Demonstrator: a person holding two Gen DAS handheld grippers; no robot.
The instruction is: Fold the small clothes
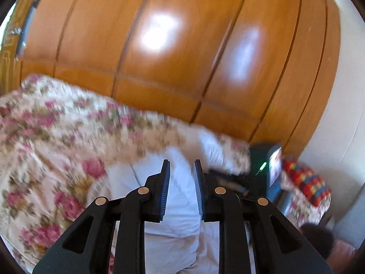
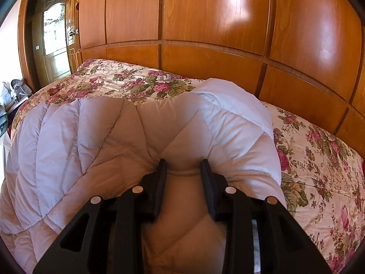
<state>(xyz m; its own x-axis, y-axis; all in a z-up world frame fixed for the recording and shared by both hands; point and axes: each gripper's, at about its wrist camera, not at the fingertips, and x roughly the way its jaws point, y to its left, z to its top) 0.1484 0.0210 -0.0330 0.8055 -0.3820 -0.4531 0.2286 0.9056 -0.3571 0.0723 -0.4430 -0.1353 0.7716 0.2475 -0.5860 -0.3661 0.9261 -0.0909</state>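
A pale lilac-white quilted garment (image 2: 91, 137) lies bunched on a floral bedspread (image 2: 319, 171). My right gripper (image 2: 183, 163) presses into its padding, with a thick fold of it filling the gap between the jaws. In the blurred left wrist view, my left gripper (image 1: 181, 166) has a strip of the same white cloth (image 1: 180, 205) running between its blue-padded fingers (image 1: 165, 182). The cloth hangs down past them over the floral bedspread (image 1: 45, 137).
A glossy wooden panelled wall (image 2: 216, 22) stands behind the bed. A doorway (image 2: 54, 36) is at the far left. In the left wrist view a dark device with a green light (image 1: 262, 166) and a colourful checked cloth (image 1: 305, 182) sit at the right.
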